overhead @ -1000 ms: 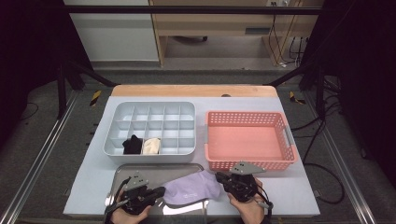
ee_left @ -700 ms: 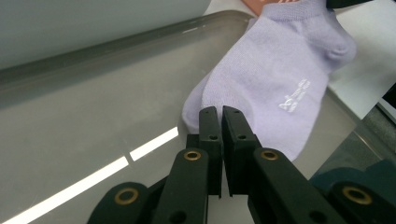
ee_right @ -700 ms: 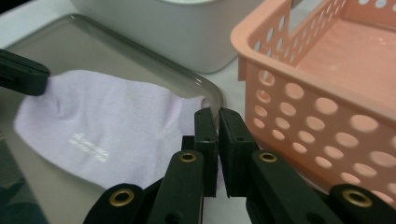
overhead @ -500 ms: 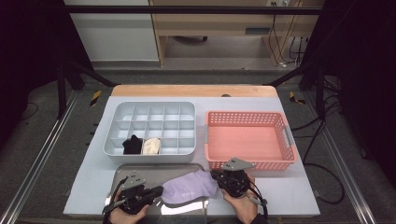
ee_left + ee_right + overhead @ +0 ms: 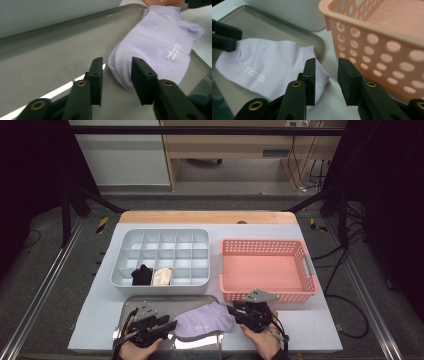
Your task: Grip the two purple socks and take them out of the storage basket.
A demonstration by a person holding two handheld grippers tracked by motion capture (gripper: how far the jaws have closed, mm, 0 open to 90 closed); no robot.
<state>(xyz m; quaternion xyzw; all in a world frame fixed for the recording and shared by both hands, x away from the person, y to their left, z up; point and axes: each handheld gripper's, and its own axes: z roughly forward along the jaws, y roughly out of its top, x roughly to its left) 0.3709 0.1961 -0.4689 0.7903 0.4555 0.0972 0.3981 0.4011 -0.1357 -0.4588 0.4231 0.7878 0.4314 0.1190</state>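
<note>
While jaws just opened (both grippers), left gripper [image 5: 117, 75] frees lilac sock [image 5: 155, 47]; right gripper [image 5: 326, 77] too.

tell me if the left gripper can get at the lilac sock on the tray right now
Probably yes. The left gripper has just been opening its jaws, and the flat lilac fabric sock lies right at their tips on the shallow grey metal tray, nothing between.

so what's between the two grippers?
The lilac sock, lying flat between the left gripper and right gripper, both open, as the high view shows.
</note>
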